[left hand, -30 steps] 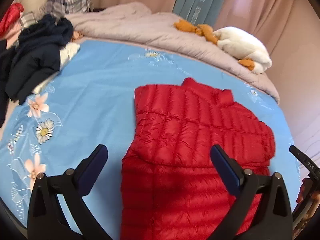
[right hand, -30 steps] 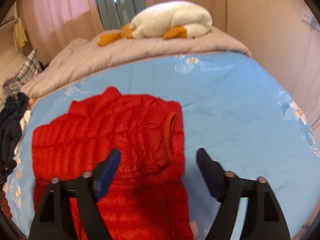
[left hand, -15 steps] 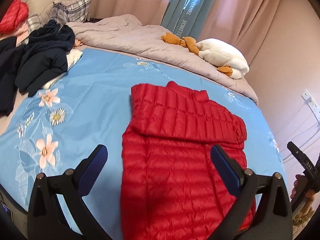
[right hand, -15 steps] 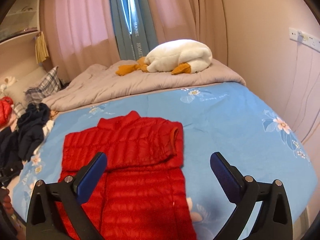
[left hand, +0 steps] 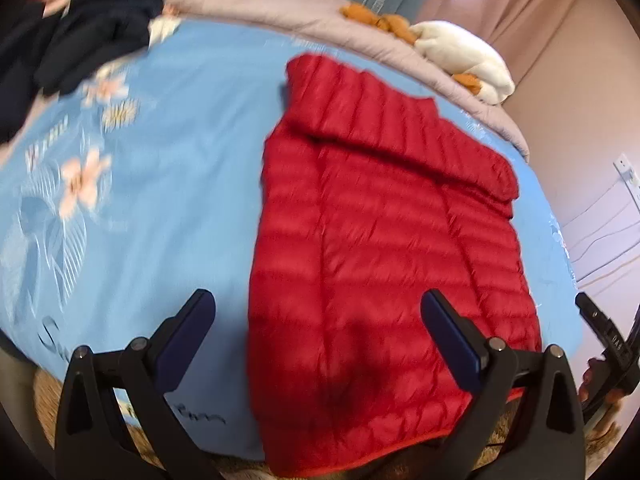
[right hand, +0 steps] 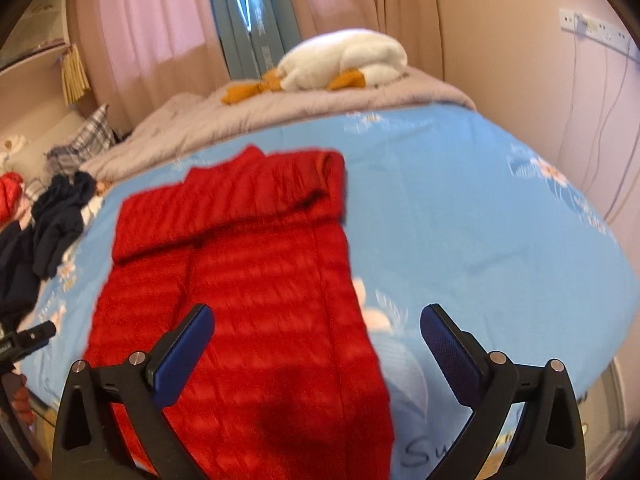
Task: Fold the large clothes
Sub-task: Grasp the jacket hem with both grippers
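I see my left gripper [left hand: 316, 320] spread wide with nothing between its 2 fingers; the red puffer jacket [left hand: 384, 240] lies flat on the blue floral bedspread [left hand: 172, 152] just ahead of and below it. My right gripper [right hand: 316, 332] has just been opening and now stands fully apart, empty, above the jacket's right edge. The jacket's top part is folded across near the collar, farthest from both grippers.

Glossy quilted red jacket [left hand: 384, 216] on a smooth matt blue cotton-like sheet [left hand: 180, 168]; fluffy white plush [right hand: 344, 60]
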{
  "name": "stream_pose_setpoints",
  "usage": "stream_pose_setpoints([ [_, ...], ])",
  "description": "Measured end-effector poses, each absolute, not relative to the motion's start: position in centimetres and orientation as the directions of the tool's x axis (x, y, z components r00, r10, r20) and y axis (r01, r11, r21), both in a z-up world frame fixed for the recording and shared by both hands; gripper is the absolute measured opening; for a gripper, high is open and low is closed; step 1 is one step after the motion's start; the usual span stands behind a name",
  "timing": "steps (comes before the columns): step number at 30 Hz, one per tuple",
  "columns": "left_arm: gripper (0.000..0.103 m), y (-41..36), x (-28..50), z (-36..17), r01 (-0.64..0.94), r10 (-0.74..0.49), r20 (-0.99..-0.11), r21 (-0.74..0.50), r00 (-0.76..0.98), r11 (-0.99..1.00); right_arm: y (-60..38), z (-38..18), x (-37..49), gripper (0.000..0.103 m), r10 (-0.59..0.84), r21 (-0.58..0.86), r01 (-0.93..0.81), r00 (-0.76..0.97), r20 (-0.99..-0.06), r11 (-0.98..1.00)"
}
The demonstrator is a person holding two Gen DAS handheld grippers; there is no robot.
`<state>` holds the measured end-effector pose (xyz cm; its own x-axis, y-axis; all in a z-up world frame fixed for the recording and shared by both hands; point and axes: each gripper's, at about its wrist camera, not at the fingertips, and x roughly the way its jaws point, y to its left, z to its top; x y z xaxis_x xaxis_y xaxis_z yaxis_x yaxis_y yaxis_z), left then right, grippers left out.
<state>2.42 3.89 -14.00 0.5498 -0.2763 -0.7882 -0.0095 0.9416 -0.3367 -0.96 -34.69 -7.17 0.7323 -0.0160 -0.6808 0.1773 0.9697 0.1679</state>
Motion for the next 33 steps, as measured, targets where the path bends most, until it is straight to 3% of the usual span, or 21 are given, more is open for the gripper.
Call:
stream_pose_setpoints([
  [16, 0.101, 4.3, -1.7, -18.6, 0.007, -0.375, -0.803, -0.42, 0.463, 0.908, -35.2, -13.3, -4.8, 0.101, 0.06, 0.24, 0.196, 0.644, -0.762, 0.951],
  [27, 0.099, 2.6, -3.5, -19.4, 0.076, -0.406, -0.803, -0.416, 0.436, 0.906, -35.5, -14.9, -5.9, 0.082, 0.121, 0.307, 0.2, 0.623, -0.773, 0.93],
  [33, 0.098, 2.2, -3.8, -19.6, 0.083, -0.421, -0.803, -0.428, 0.423, 0.9, -35.1, -15.2, -6.0, 0.079, 0.135, 0.311, 0.179, 0.627, -0.767, 0.933],
])
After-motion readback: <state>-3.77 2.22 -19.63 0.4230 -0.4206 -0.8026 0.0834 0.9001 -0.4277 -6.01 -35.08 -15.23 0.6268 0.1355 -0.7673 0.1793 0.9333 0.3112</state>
